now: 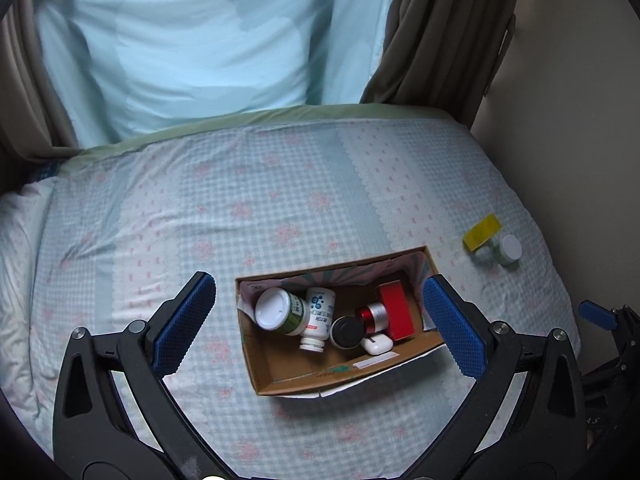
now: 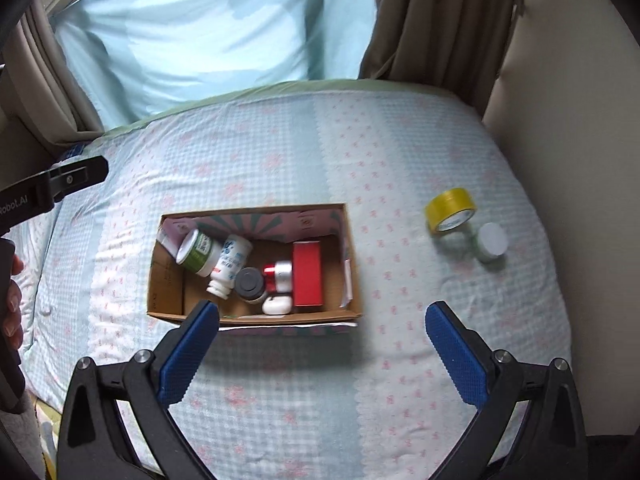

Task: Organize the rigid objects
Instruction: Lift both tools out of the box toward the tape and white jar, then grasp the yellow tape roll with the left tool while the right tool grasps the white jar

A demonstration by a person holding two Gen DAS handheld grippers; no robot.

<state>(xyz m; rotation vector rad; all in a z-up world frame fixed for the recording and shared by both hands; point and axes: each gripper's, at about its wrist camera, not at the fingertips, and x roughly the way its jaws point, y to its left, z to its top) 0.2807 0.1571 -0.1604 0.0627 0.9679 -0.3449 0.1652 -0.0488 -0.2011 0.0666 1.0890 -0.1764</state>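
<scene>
1. Both tools hang over the bed, empty. Left gripper (image 1: 316,320) spread wide above the cardboard box (image 1: 280,380); right gripper (image 2: 320,344) just as wide, hovering at the box's near edge.
2. Already in the box: green-labelled bottle (image 2: 198,254) on its side, white pill bottle (image 2: 230,264) leaning on it, dark-lidded jar (image 2: 249,282), red-and-silver jar (image 2: 280,276), red carton (image 2: 307,276), small white case (image 2: 277,305).
3. Not yet packed: yellow tape roll (image 2: 450,210) and white-capped jar (image 2: 490,242), side by side near the bed's right edge, well apart from the box.
4. Risk, tape: it appears to stand on its rim. A nudge from one pad would likely set it rolling toward the wall-side drop.
5. Risk, jar: its smooth round cap and sides look slippery. An off-centre pinch could squirt it out sideways.
6. Risk, surface: the quilted sheet (image 2: 280,140) is soft and wrinkled. Pressing down would sink things and tip them.
7. Risk, box: thin open-topped card, likely light. Catching a wall could drag or tilt it. Its right half is crowded, so a dropped piece may bounce off the hard lids.
8. Textures: ribbed blue pads (image 2: 188,354), glossy plastics, matte brown card with a printed inner wall, and checked cotton with pink sprigs.
</scene>
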